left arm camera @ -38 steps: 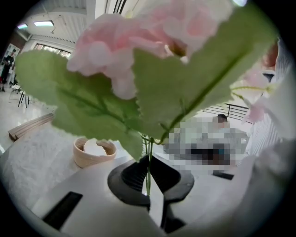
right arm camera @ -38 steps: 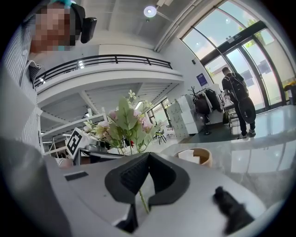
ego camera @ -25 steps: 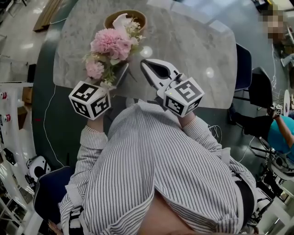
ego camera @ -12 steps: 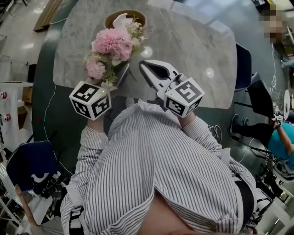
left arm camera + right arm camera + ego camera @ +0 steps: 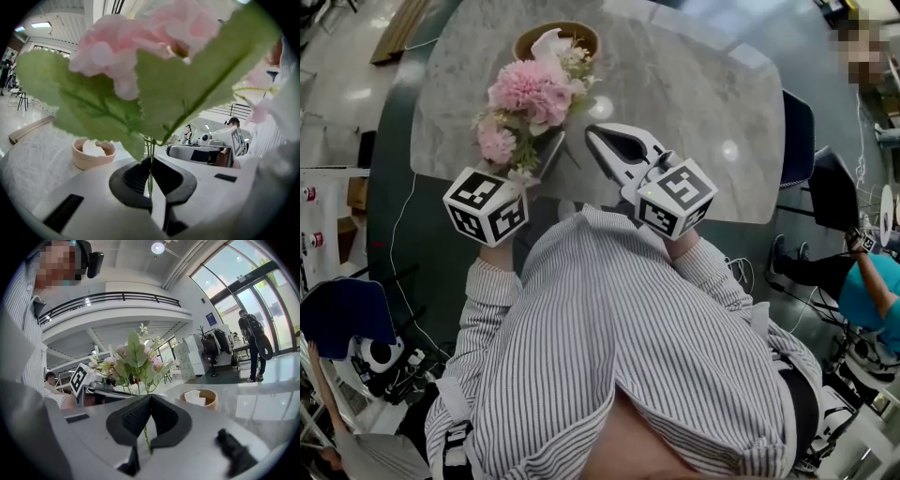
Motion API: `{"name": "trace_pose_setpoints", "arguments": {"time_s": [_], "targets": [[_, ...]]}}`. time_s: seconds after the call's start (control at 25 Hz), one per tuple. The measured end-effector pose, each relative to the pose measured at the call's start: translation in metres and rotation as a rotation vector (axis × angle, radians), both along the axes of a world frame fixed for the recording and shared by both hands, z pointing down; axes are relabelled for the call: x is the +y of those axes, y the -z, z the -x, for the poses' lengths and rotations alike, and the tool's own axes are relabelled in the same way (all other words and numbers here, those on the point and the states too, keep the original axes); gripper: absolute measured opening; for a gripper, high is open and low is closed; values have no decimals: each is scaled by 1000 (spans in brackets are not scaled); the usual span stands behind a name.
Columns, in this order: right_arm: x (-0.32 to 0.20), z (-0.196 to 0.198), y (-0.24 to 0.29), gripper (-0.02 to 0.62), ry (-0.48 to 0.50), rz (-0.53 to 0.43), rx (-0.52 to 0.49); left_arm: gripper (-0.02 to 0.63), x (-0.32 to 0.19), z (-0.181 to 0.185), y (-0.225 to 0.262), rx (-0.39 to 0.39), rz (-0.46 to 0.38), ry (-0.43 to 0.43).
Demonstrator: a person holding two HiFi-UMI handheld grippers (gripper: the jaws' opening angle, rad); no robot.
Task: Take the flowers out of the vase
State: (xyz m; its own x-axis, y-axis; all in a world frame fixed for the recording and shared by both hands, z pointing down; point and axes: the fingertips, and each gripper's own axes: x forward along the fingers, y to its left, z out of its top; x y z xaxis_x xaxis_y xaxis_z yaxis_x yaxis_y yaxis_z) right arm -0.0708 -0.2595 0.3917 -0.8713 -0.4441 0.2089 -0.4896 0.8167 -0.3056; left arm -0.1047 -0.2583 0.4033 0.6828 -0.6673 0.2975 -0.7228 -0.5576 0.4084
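Left gripper view showed my left tool (image 5: 150,180) pressed together on the thin stems (image 5: 150,157), so the flowers (image 5: 140,61) stayed out of the vase (image 5: 82,161), over the surface (image 5: 675,84). My right tool (image 5: 149,427) pinched a stem too, probably steadying the bunch.

The person wears a long-sleeved shirt (image 5: 609,347) with fine grey-and-white vertical stripes and turned cuffs. The left gripper (image 5: 151,161) and right gripper (image 5: 592,136) have smooth pale grey shells. Each carries 1 white cube (image 5: 485,203) printed with black square markers. Their fingers (image 5: 132,417) are black, with ribbed inner faces.
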Motion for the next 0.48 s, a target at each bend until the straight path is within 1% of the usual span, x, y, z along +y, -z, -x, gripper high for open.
{"name": "trace_pose_setpoints", "arguments": {"time_s": [0.2, 0.48], "targets": [[-1, -3, 0, 15, -11, 1, 4, 25, 1, 0, -1, -28, -9, 0], [-5, -7, -2, 15, -26, 16, 1, 25, 0, 1, 1, -25, -11, 6]]}}
